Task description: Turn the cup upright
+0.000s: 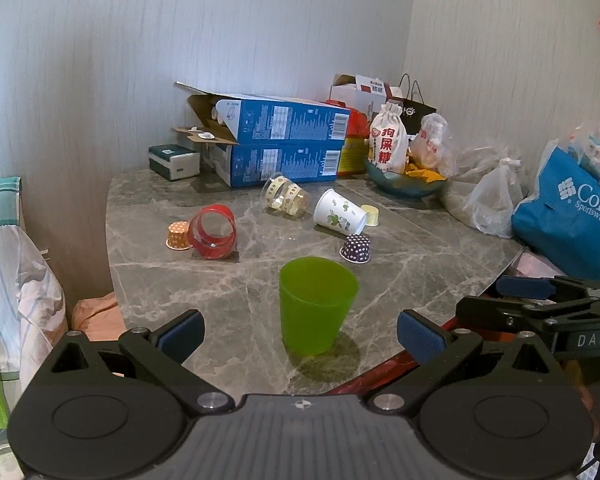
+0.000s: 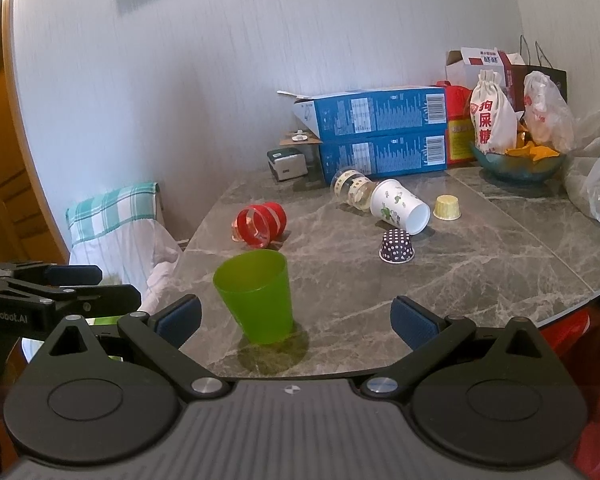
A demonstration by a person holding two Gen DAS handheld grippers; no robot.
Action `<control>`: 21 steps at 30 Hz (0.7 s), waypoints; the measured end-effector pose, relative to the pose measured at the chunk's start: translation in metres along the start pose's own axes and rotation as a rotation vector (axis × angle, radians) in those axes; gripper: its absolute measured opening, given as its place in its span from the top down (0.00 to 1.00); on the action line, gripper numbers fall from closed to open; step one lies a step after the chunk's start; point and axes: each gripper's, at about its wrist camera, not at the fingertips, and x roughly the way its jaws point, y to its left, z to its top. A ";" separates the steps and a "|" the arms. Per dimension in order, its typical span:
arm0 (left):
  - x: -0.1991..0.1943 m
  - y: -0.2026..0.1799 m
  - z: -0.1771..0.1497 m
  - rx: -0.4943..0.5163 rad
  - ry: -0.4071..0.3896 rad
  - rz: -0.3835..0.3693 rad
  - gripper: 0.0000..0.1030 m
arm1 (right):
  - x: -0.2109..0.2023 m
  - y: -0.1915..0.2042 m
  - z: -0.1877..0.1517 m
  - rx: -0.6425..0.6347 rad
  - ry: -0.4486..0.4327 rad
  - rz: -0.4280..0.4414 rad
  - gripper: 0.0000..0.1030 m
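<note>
Left tool [image 1: 300, 334] open, right tool [image 2: 296, 322] open; neither grips anything.
Green cup [image 1: 318, 304] stands upright just ahead on surface [image 1: 420, 280]. White paper cup [image 1: 340, 212] lies farther ahead: grip mid-wall, lift, rotate mouth upward.

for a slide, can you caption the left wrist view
Open left gripper faces an upright green cup on the marble table, with tipped red and floral paper cups beyond.
</note>
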 end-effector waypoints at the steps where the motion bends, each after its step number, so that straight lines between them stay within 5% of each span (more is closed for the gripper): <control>1: 0.000 0.000 0.000 0.000 -0.001 0.000 0.00 | 0.000 0.000 0.000 0.001 0.001 -0.001 0.01; 21: 0.001 -0.002 0.001 0.017 -0.013 -0.026 0.00 | 0.003 -0.001 -0.001 0.006 0.011 -0.001 0.01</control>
